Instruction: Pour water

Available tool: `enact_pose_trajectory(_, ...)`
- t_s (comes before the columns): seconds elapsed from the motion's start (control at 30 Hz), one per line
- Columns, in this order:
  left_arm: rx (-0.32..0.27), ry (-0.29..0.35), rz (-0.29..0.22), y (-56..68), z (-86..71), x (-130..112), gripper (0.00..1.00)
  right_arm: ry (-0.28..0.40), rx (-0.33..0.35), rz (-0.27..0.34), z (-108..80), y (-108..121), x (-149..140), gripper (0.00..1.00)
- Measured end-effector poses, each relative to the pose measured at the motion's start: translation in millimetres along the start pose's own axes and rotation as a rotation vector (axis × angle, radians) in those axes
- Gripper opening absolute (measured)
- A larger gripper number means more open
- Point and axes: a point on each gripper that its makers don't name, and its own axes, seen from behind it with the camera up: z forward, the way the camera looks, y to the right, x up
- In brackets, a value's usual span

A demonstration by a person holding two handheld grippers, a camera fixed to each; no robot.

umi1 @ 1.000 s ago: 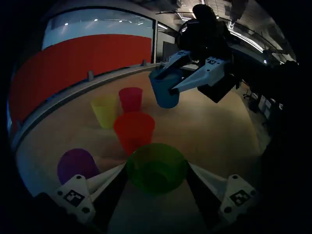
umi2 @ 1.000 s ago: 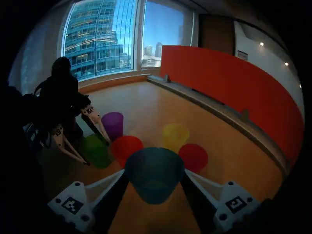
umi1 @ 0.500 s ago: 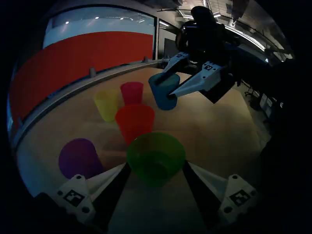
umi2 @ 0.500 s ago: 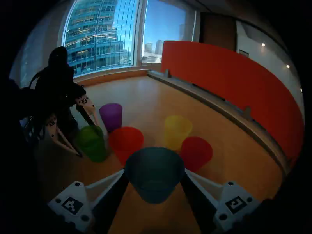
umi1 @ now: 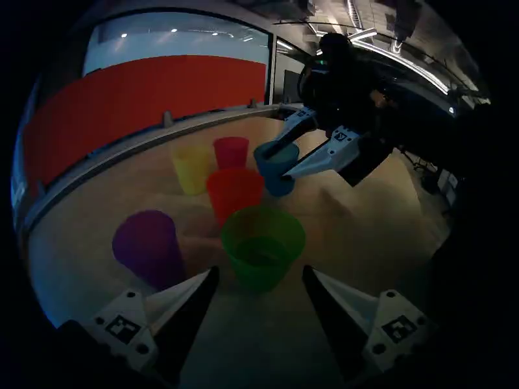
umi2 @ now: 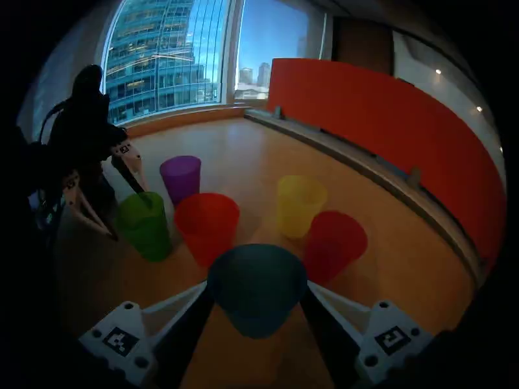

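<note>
A green cup (umi1: 263,249) stands upright on the wooden table (umi1: 363,214), with what looks like liquid in its bottom. My left gripper (umi1: 259,269) is open, its fingertips just short of the cup's base on either side and not touching it. In the right gripper view the left gripper (umi2: 130,217) flanks the green cup (umi2: 146,230). My right gripper (umi2: 256,285) is shut on a blue cup (umi2: 256,292), held upright. In the left gripper view the blue cup (umi1: 276,185) sits low between the right gripper's fingers (umi1: 318,162), beside the orange-red cup.
Other cups stand on the table: orange-red (umi1: 235,191), yellow (umi1: 191,165), crimson (umi1: 231,150), purple (umi1: 149,243). A red wall panel (umi1: 143,84) runs along the table's far edge. A person (umi1: 337,71) stands behind the right gripper. Bare table (umi2: 214,149) lies toward the windows.
The green cup has come down onto the table and now sits farther from my left gripper's fingers. The right gripper has lowered the blue cup close to the orange-red cup.
</note>
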Motion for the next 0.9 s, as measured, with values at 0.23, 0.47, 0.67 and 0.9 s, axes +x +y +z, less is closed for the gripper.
enact_pose_trajectory(0.23,0.009,0.03,-0.011,-3.7,-9.3,8.8,0.95,-0.005,-0.006,0.016,3.6,-0.9,-6.4,0.9)
enact_pose_trajectory(0.47,0.024,0.034,-0.005,-5.9,-15.2,8.1,0.95,0.001,-0.011,0.032,2.3,-1.7,-11.0,0.9)
enact_pose_trajectory(0.67,0.028,0.037,0.007,-3.2,-19.1,8.3,0.96,-0.016,-0.022,0.035,1.2,-1.5,-21.7,0.9)
enact_pose_trajectory(0.9,0.036,0.039,0.009,-3.7,-21.3,8.9,0.96,-0.033,-0.034,0.04,0.2,-3.1,-30.5,0.98)
